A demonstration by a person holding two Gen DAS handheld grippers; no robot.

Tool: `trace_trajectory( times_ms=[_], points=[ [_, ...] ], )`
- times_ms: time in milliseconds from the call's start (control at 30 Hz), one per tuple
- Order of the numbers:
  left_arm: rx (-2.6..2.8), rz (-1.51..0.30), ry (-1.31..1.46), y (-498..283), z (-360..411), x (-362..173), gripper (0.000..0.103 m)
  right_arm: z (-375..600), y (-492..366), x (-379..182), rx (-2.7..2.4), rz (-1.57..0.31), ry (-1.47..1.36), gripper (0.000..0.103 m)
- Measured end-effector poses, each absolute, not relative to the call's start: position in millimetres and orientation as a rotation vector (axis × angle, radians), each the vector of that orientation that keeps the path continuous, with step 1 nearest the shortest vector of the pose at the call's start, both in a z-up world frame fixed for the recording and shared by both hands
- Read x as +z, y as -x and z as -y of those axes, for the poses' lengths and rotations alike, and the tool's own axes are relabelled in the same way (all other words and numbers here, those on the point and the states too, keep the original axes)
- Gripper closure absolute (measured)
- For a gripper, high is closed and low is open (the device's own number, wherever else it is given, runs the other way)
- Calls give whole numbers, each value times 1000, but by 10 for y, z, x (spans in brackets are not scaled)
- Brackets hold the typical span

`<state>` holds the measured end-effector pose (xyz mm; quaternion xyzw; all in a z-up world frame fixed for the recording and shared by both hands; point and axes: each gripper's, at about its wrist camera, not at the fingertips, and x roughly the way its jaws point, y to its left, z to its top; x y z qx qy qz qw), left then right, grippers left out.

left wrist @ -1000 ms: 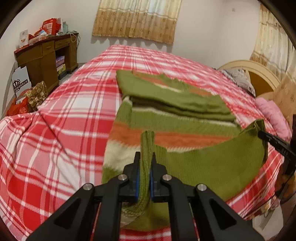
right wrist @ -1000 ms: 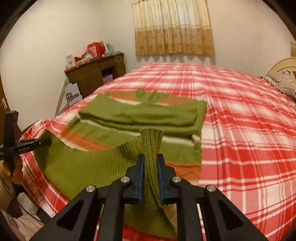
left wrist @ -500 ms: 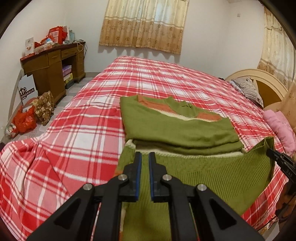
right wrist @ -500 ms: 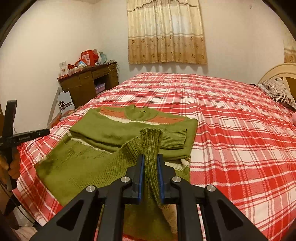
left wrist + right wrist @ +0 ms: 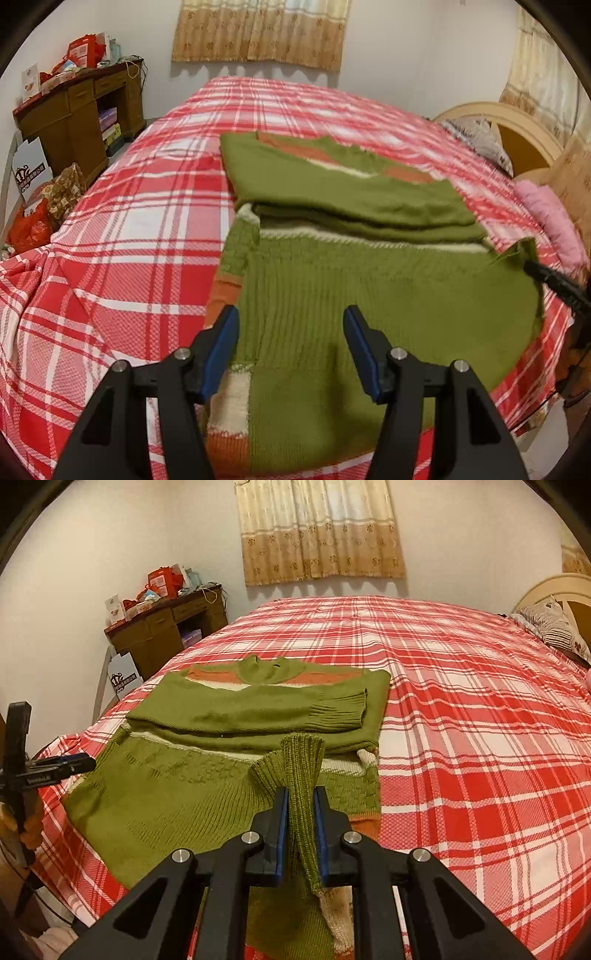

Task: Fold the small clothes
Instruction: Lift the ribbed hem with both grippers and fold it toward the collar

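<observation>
The left gripper (image 5: 290, 345) was opening, its jaws spread above the green sweater (image 5: 369, 295) and pinching nothing, while the right gripper (image 5: 300, 825) clenched the ribbed hem, the sweater lying half folded at the bed's (image 5: 461, 686) near edge, and the desk's (image 5: 162, 635) open shelf held boxes.

Bedroom w/ plain white walls (image 5: 92, 572); big bed (image 5: 461, 701) under a red-and-white plaid cover fills the centre of both views; beige patterned curtain (image 5: 317, 531) hangs top centre, 2nd curtain (image 5: 543, 81) at upper right of left view; brown wooden desk (image 5: 74, 118) w/ drawers at upper left, red boxes (image 5: 83, 50) & clutter on top; bags (image 5: 44, 210) on the floor below it, left edge; cream curved headboard (image 5: 517, 125) at right, patterned pillow (image 5: 554, 627) & pink one (image 5: 554, 218) beside it; warm indoor light.
</observation>
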<state>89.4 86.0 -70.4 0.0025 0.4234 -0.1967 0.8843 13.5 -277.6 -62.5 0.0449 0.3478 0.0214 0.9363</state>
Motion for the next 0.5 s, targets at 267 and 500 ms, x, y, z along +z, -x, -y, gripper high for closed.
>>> trace_trajectory(
  times_ms=[267, 500],
  points=[
    [-386, -908, -8, -938, -871, -840, 42, 2778, -149, -665, 45, -726, -97, 90],
    [-365, -912, 18, -962, -946, -842, 42, 2819, -164, -729, 45, -746, -124, 90]
  ],
)
